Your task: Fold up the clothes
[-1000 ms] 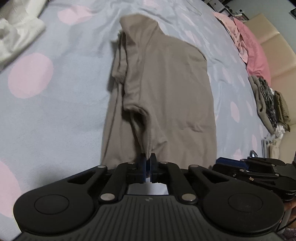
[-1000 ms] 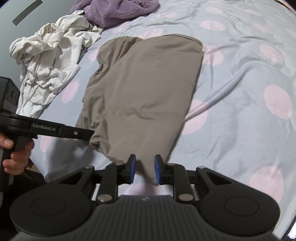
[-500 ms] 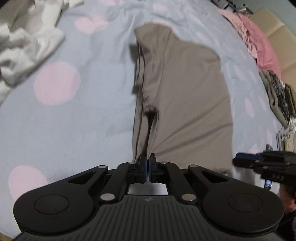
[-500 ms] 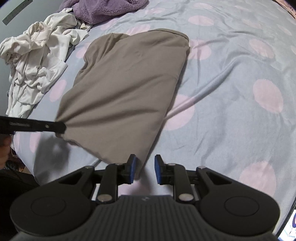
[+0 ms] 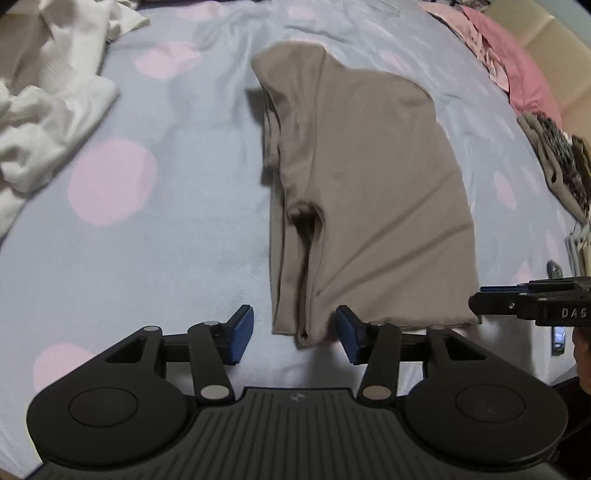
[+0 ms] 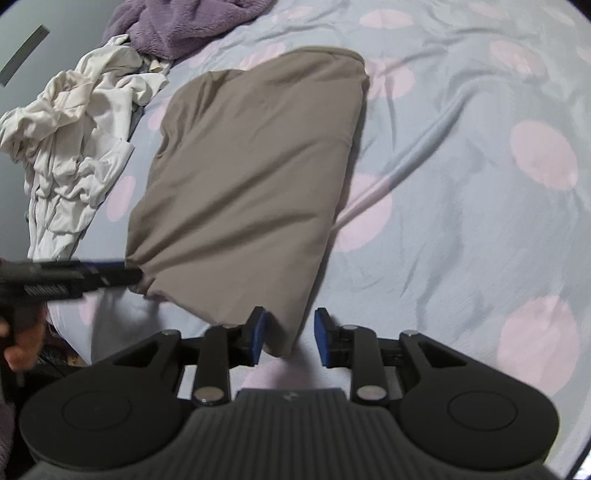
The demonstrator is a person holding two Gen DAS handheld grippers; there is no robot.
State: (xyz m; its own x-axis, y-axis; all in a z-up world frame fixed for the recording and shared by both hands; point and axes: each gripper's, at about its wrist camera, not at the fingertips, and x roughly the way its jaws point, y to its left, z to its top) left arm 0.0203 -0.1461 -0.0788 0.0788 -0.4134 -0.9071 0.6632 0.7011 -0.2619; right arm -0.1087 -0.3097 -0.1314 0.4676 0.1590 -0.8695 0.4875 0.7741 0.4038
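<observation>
From the left wrist view, the left gripper (image 5: pixel 293 334) hangs low over a pale blue bedsheet (image 5: pixel 155 258) with pink dots, its blue-padded jaws spread wide and gripping nothing; the near corner of a taupe shirt (image 5: pixel 373 206) lies on the sheet between the two pads, closer to the right-hand one, without being pinched. The shirt is folded lengthwise and stretches away from the camera, with a sleeve tucked along its left edge. At the right border the tip of the right gripper (image 5: pixel 480 303) sits at the shirt's other near corner. A heap of white clothes (image 5: pixel 48 122) lies at the far left, pink fabric (image 5: pixel 517 70) at the far right, and a patterned dark and tan pile (image 5: pixel 561 166) below it. From the right wrist view, the right gripper (image 6: pixel 289 338) also has its jaws apart, with the shirt's (image 6: pixel 255 177) near corner drooping into the gap between the pads; the cloth seems to brush the left pad, yet it is not clamped. At the left edge the left gripper (image 6: pixel 129 275) shows blurred beside the shirt's other near corner, where the cloth bunches; this view does not settle whether it holds the fabric. A hand (image 6: pixel 22 343) grips its handle below. The white clothes (image 6: pixel 74 147) and a purple fleece (image 6: pixel 177 22) lie at the upper left on the sheet (image 6: pixel 461 184).
</observation>
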